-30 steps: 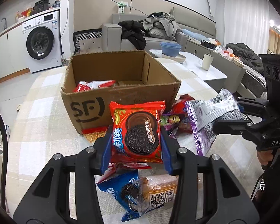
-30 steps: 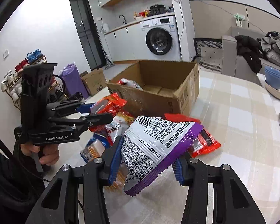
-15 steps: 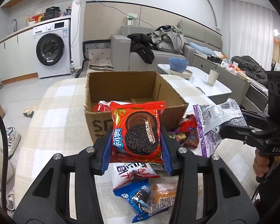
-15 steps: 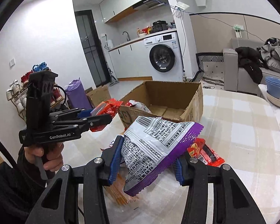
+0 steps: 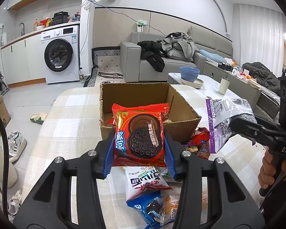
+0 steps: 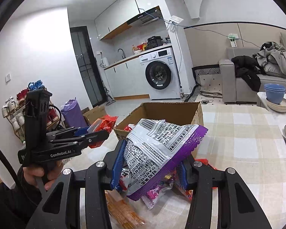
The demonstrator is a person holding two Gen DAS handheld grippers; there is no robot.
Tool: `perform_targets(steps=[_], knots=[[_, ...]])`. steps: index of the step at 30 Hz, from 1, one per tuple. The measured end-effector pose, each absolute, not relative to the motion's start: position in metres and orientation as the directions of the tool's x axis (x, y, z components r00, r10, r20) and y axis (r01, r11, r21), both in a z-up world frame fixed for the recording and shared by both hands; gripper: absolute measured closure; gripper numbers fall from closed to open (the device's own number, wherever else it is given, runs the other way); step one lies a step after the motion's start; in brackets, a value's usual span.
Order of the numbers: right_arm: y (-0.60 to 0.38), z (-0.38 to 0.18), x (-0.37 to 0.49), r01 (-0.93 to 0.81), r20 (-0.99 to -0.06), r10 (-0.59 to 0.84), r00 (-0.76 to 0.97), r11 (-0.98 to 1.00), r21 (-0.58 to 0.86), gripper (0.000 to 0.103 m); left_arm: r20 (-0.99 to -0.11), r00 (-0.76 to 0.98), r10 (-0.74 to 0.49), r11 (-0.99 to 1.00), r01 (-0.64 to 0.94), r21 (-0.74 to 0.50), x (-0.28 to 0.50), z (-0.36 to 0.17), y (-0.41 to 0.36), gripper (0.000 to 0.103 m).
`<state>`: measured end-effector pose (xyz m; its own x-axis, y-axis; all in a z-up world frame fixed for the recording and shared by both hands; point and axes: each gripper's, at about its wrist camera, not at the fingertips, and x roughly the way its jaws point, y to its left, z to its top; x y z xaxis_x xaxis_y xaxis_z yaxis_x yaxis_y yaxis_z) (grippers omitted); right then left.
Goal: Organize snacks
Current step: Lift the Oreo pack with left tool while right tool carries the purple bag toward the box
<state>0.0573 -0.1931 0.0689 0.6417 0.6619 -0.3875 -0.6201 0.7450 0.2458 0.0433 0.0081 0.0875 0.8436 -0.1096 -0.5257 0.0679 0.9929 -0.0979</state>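
Both claws are loaded: my left gripper [image 5: 139, 147] is clamped on the red cookie packet [image 5: 140, 133], blue pads pressing its two side edges, and my right gripper [image 6: 149, 164] is pinched on the purple-and-silver snack bag [image 6: 160, 148], which sits crooked between the jaws with its barcode end flopping up. The cardboard box [image 5: 181, 103] stands just ahead on the checked table [image 5: 70, 110], open, a few wrappers already in it. The risk I see is a collision, since both packets look headed for the same opening from either side, and if I bring them in together the claws could knock each other or the rim. The purple bag worries me more; it's slick and held near one end, so a quick swing could slide it out short of the box. The loose packets [image 5: 148, 181] below my left claw could get dragged if I dip. Compared with a second ago, my left claw has risen and I now look down into the box instead of at its printed front, while the right has tipped upward; both grips are unchanged.
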Motion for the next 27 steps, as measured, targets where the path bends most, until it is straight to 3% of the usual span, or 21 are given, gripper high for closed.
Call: perform_targets(steps=[10, 27], knots=[[-0.191, 0.076, 0.060, -0.582, -0.348, 0.637, 0.688, 0.770, 0.259, 0.055, -0.519, 0.849, -0.095, 0.994, 0.054, -0.092, 0.053, 0.088, 0.008, 0.061], [-0.168, 0.079, 0.075, -0.569, -0.357, 0.615, 0.703, 0.788, 0.238, 0.055, -0.518, 0.852, -0.069, 0.996, 0.025, -0.091, 0.081, 0.087, 0.014, 0.061]])
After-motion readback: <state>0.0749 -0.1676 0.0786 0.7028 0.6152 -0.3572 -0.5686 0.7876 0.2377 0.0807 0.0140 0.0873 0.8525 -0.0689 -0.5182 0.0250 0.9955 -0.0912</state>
